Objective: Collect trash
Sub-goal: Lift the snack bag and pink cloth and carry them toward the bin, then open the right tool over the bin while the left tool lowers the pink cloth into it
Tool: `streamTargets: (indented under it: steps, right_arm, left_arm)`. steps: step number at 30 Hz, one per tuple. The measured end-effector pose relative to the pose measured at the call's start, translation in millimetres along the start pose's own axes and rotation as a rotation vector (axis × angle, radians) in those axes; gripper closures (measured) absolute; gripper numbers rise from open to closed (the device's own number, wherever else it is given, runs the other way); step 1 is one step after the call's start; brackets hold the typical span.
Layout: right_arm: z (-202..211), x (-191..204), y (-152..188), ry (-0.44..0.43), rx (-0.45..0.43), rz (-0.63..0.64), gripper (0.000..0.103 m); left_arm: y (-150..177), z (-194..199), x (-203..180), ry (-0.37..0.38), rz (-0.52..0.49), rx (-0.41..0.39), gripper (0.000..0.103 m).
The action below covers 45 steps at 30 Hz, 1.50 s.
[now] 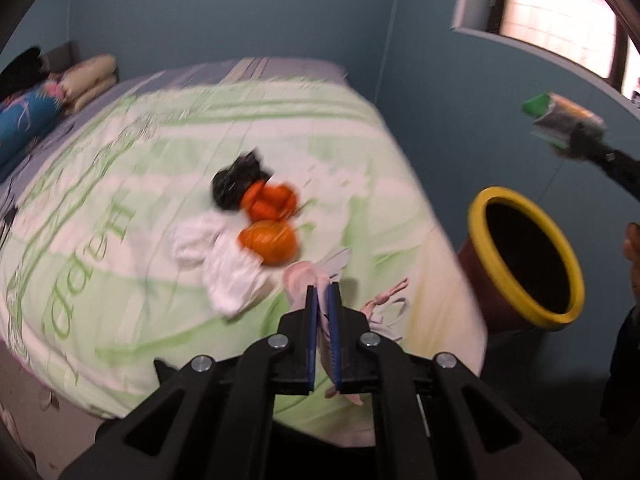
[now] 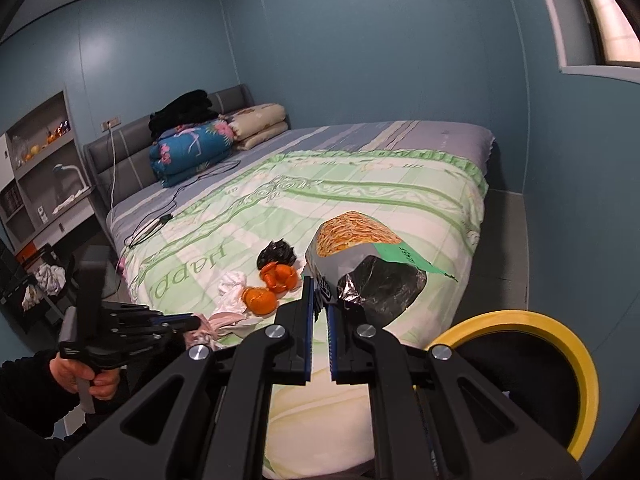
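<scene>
My left gripper [image 1: 323,292] is shut on a pale pink wrapper [image 1: 306,280] just above the bed's near edge. My right gripper [image 2: 319,286] is shut on an empty snack bag [image 2: 360,264], held up in the air; the bag also shows in the left wrist view [image 1: 568,120] above and beyond the bin. Orange peels [image 1: 270,220], a black crumpled bag [image 1: 236,184] and white crumpled tissue [image 1: 224,264] lie on the green quilt [image 1: 120,220]. A brown bin with a yellow rim [image 1: 524,256] stands on the floor right of the bed; it also shows in the right wrist view [image 2: 560,340].
Folded blankets and pillows [image 2: 200,148] are piled at the headboard. A black cable [image 2: 172,208] runs across the bed. Shelves [image 2: 44,160] stand at the left wall. A blue wall and window [image 1: 560,4] are behind the bin.
</scene>
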State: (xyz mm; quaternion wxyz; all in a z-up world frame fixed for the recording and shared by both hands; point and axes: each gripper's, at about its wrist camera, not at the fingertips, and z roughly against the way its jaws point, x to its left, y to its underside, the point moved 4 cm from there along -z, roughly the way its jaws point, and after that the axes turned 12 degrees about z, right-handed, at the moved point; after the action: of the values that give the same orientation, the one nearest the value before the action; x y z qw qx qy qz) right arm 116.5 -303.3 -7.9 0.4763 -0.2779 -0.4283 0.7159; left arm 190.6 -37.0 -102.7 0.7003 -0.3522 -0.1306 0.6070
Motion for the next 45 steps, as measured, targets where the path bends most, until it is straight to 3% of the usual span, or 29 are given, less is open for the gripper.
streamTargets:
  steps: [10, 23, 32, 38, 40, 42, 45]
  right_arm:
    - [42.3, -50.2, 0.1, 0.128, -0.071, -0.064, 0.098]
    - [76.9, -118.9, 33.6, 0.295, -0.008, -0.203, 0.098]
    - [67.4, -138.9, 52.7, 0.305, 0.075, -0.259, 0.097]
    - [57.3, -144.5, 59.4, 0.280, 0.110, -0.299, 0.096]
    - [57.3, -146.8, 61.3, 0.288, 0.117, -0.304, 0.095]
    - [58.0, -148.6, 62.6, 0.284, 0.118, -0.317, 0.091]
    - [59.9, -150.1, 62.3, 0.284, 0.109, -0.336, 0.066]
  left_arm:
    - [-33.8, -6.5, -84.3, 0.143, -0.074, 0.000, 0.098]
    - [-36.1, -53.8, -203.9, 0.298, -0.209, 0.102, 0.098]
    - [-12.9, -87.8, -247.4, 0.331, -0.234, 0.196, 0.098]
    - [-4.7, -91.7, -249.4, 0.353, -0.249, 0.192, 0.097]
    - [-4.5, -88.3, -247.8, 0.354, -0.248, 0.184, 0.076]
    - [-4.5, -83.2, -242.2, 0.350, -0.243, 0.168, 0.067]
    - [-6.1, -76.6, -235.0, 0.339, -0.232, 0.158, 0.056]
